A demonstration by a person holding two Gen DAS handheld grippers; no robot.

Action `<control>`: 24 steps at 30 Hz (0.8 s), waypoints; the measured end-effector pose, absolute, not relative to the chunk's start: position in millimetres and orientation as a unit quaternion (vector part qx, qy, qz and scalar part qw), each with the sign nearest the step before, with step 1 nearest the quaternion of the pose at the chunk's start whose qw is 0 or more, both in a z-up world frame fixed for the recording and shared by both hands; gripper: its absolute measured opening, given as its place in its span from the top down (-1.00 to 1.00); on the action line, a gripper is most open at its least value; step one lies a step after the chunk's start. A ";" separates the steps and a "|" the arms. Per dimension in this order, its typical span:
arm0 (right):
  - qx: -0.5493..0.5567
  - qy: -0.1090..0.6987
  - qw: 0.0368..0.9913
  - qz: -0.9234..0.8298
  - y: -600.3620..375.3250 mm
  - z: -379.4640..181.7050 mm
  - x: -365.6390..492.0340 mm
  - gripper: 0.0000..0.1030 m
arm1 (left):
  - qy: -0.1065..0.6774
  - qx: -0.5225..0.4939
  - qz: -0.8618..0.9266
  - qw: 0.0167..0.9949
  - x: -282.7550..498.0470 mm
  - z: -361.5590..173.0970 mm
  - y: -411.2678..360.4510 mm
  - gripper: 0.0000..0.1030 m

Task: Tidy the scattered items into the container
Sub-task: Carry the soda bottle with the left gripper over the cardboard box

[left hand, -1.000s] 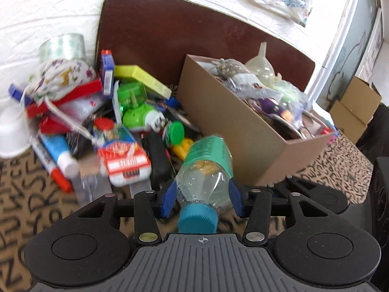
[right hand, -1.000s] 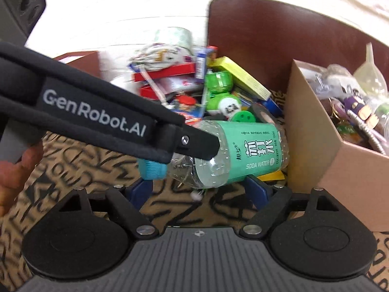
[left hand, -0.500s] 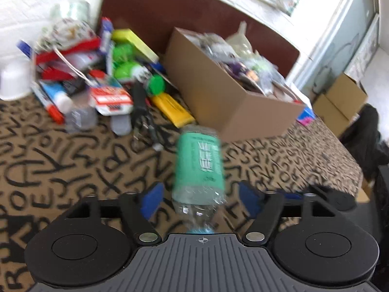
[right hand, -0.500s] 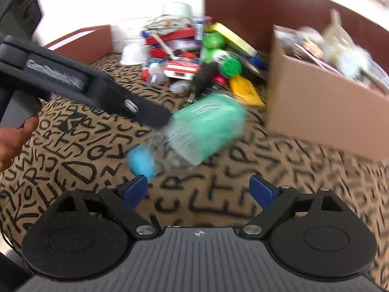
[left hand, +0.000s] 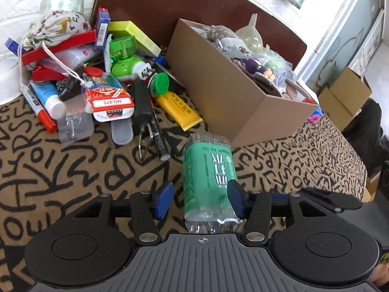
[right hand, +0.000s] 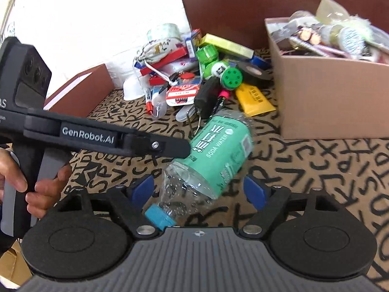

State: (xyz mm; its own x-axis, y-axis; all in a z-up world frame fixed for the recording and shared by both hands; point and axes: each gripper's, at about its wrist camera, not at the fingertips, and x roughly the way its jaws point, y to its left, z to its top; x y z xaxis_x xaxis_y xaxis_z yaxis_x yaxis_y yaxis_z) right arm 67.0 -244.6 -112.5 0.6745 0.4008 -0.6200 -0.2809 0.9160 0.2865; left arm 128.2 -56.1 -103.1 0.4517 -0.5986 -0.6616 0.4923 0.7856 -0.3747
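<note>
A clear soda-water bottle (left hand: 209,170) with a green label and a blue cap (right hand: 159,216) lies aslant over the patterned cloth, in front of the cardboard box (left hand: 218,85). My left gripper (left hand: 199,199) straddles its lower half and its jaws are closing. The right pad touches the label and the left pad stands off it. My right gripper (right hand: 198,191) is also closing around the bottle's clear neck end, with both pads apart from it. In the right wrist view one of the left gripper's fingers (right hand: 155,143) rests against the label.
A pile of small items (left hand: 97,73) lies behind the bottle: a yellow tube (left hand: 178,107), a black marker (left hand: 158,136), a card pack (left hand: 109,97), a green toy (left hand: 124,56). The box (right hand: 328,97) is heaped with things. A person's hand (right hand: 36,189) holds the left gripper's handle.
The left gripper let go of the bottle's neck. The bottle came away from the box and pile towards me. It now sits loose between both grippers.
</note>
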 end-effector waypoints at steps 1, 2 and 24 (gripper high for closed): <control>0.084 0.360 0.910 0.187 -243.6 -114.2 70.3 -0.57 | 0.416 -0.064 -0.325 0.847 130.6 -103.9 -58.6 -0.26; 0.085 0.362 0.910 0.184 -242.9 -115.8 73.7 -0.56 | 0.418 -0.063 -0.330 0.844 132.5 -105.2 -61.5 -0.28; 0.053 0.295 0.934 0.193 -251.9 -74.8 57.4 -0.41 | 0.362 -0.078 -0.327 0.869 105.5 -62.8 -77.1 -0.10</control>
State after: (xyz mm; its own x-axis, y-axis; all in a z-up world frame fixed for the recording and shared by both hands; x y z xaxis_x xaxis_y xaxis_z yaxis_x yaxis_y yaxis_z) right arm 57.4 -251.9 -74.8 0.7512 0.3912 -0.5317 -0.3286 0.9202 0.2128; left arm 105.5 -77.1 -62.8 0.5238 -0.6255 -0.5782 0.5130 0.7736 -0.3721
